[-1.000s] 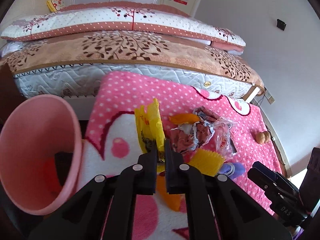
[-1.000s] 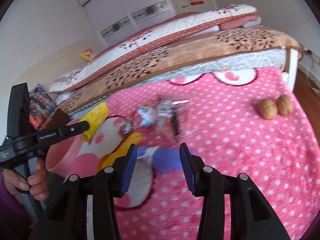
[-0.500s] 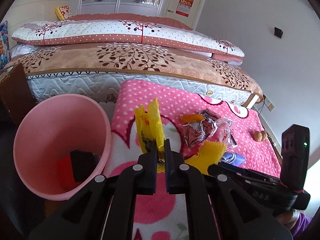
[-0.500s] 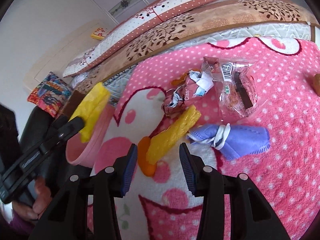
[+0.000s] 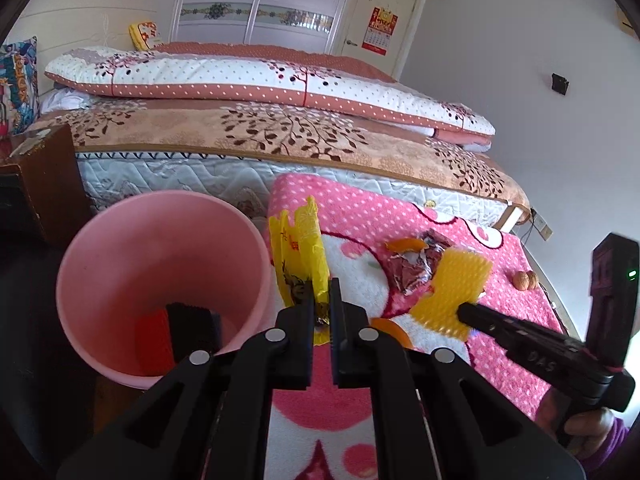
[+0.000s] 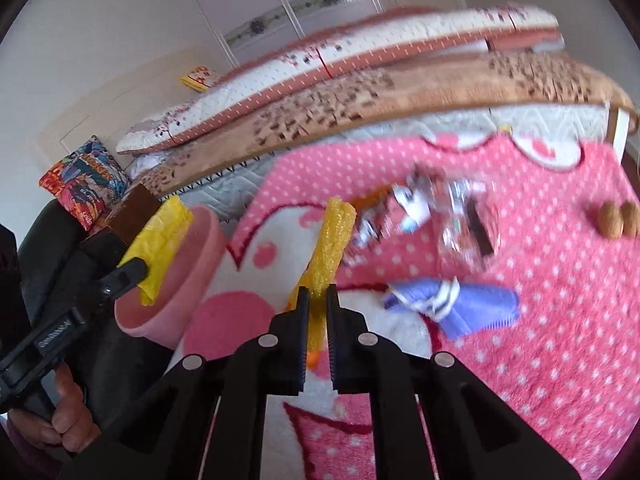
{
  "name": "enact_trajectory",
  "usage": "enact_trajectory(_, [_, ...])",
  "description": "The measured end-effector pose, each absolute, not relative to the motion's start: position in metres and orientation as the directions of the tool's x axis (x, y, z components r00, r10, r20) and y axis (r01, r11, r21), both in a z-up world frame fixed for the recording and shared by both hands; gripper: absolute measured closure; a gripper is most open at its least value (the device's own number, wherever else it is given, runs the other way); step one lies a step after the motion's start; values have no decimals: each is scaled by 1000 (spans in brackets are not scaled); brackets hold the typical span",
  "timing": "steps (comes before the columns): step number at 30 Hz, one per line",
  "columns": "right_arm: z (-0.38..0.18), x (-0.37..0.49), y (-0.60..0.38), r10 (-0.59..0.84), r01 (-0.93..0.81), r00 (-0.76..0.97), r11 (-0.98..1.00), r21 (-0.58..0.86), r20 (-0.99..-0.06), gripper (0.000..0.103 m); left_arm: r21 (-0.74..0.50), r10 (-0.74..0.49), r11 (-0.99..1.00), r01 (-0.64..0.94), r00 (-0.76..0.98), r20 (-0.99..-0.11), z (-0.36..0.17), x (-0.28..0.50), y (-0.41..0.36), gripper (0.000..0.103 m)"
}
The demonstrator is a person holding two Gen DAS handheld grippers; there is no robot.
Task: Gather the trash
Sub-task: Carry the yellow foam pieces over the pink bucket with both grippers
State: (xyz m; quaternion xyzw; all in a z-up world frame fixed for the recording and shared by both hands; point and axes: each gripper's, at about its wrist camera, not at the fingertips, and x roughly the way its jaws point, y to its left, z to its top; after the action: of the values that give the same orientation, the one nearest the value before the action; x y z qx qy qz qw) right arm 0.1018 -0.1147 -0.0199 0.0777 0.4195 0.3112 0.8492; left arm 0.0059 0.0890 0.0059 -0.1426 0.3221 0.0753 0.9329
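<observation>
The left gripper point(image 5: 321, 312) pinched a yellow bag point(image 5: 299, 256), held upright just beside the pink bin's point(image 5: 160, 280) rim at 3 o'clock. The right gripper point(image 6: 317, 312) clamped a yellow foam net point(image 6: 332, 248) above the blanket point(image 6: 560, 300). Wrappers point(image 6: 440, 216) and a purple cloth point(image 6: 460, 306) lay at 2 o'clock.

Crumpled yellow plastic wrapper point(image 5: 299, 258) upright beside pink bin point(image 5: 120, 248) rim, yellow foam net point(image 6: 331, 246) lifted upright above pink dotted blanket point(image 6: 560, 320), purple cloth point(image 6: 460, 306) lying flat.
</observation>
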Motion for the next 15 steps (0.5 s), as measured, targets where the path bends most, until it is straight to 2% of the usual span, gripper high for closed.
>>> enact_trajectory(6, [15, 94, -76, 633, -579, 479, 749, 323, -609, 95, -200, 123, 933, -299, 788, -604, 12, -10, 111, 97])
enact_trajectory(15, [32, 87, -2, 676, -705, 388, 655, 271, -626, 95, -170, 237, 895, -413, 761, -604, 11, -28, 147, 97])
